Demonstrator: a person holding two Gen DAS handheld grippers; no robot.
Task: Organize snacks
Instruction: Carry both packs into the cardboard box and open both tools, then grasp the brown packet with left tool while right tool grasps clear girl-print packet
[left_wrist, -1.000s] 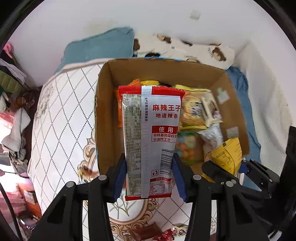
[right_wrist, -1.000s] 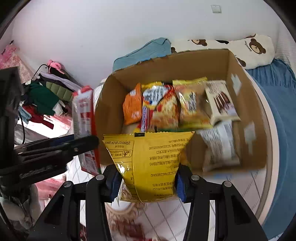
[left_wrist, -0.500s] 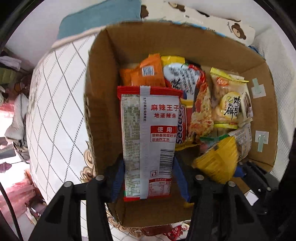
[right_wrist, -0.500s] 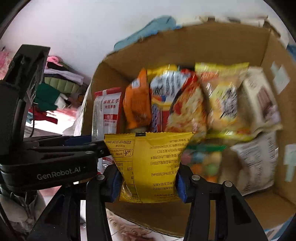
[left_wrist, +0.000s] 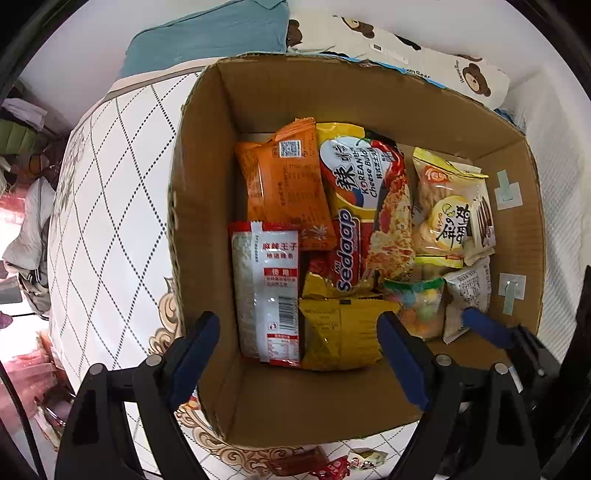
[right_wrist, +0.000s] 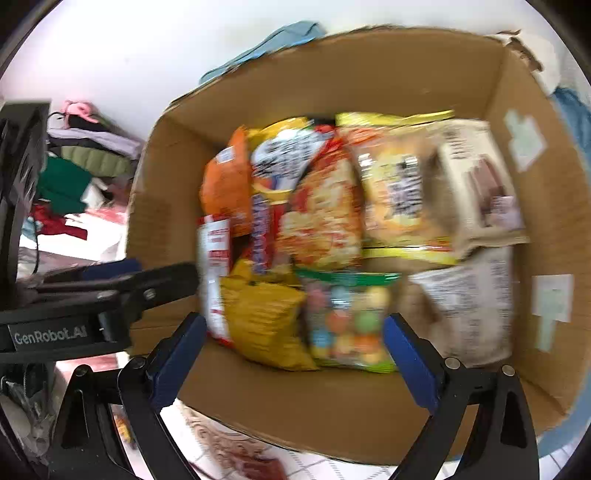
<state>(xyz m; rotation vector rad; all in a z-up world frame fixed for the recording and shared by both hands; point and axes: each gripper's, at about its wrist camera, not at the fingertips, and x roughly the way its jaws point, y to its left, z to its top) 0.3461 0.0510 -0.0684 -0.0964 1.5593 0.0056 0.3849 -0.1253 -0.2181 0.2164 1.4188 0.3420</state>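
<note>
Both grippers hang over an open brown cardboard box (left_wrist: 207, 177) that sits on a white quilted mattress with a dotted diamond pattern (left_wrist: 110, 192).

The left gripper (left_wrist: 299, 354) has its blue-padded jaws spread wide with nothing between them; they frame the lower part of the box in the left wrist view. Lying flat inside, low and left of centre, is the red-and-silver spicy strip packet with a barcode (left_wrist: 267, 291), its long edge close to the box's left wall. Touching its right side is the crinkled yellow foil snack bag (left_wrist: 340, 332).

The right gripper (right_wrist: 291, 354) is likewise wide open and holds nothing (this view is blurred, so small print is unreadable). Here the yellow bag (right_wrist: 266, 321) sits at lower centre, with a clear bag of multicoloured candies under a green top strip (right_wrist: 347, 321) just to its right.

Further up the box in the left wrist view are an orange snack packet (left_wrist: 284, 184), a red-and-yellow Sedaap noodle pack (left_wrist: 365, 206) beside it, and a pale yellow cracker bag (left_wrist: 443, 214) toward the right wall. A white printed pouch (left_wrist: 467, 295) lies at the lower right of the pile.

Above the box, at the top of the frame, are a teal pillow (left_wrist: 207, 37) and a white bear-print pillow (left_wrist: 406, 55).
</note>
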